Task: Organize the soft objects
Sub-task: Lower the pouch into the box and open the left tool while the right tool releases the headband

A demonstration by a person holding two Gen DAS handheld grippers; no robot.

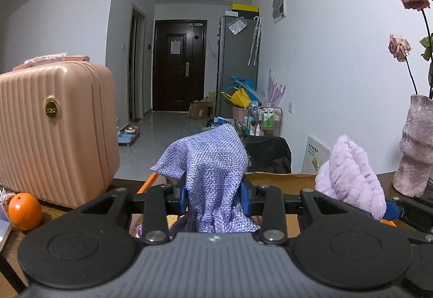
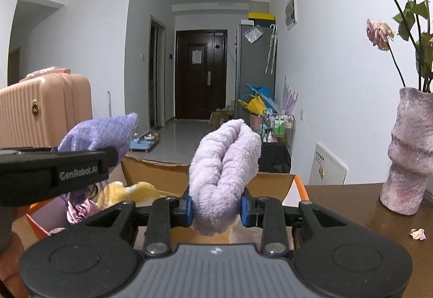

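Both cloths are up in the air over the cardboard box [image 2: 167, 171]: the left tool [image 1: 215, 198] is clamped on a purple woven cloth [image 1: 208, 162] that drapes forward over its blue pads, and the right tool [image 2: 216, 210] is squeezing a fluffy lilac towel [image 2: 224, 168], bunched into thick folds between its pads. From the right wrist view, the left tool's black arm crosses in from the left edge with the woven cloth hanging off it, just above the open box. Down inside the box there's a yellow plush thing [image 2: 130, 194] and a bit of shiny pink fabric [image 2: 78, 210]. The box sits on the brown wooden surface [image 2: 351, 206]. At the surface's right side stands a mottled pink vase [image 2: 411, 152] with dried roses [image 2: 379, 33], a fallen petal [image 2: 418, 233] near it. Over on the left side, a pink ribbed suitcase [image 1: 54, 135] stands upright with an orange [image 1: 24, 211] just beside it.
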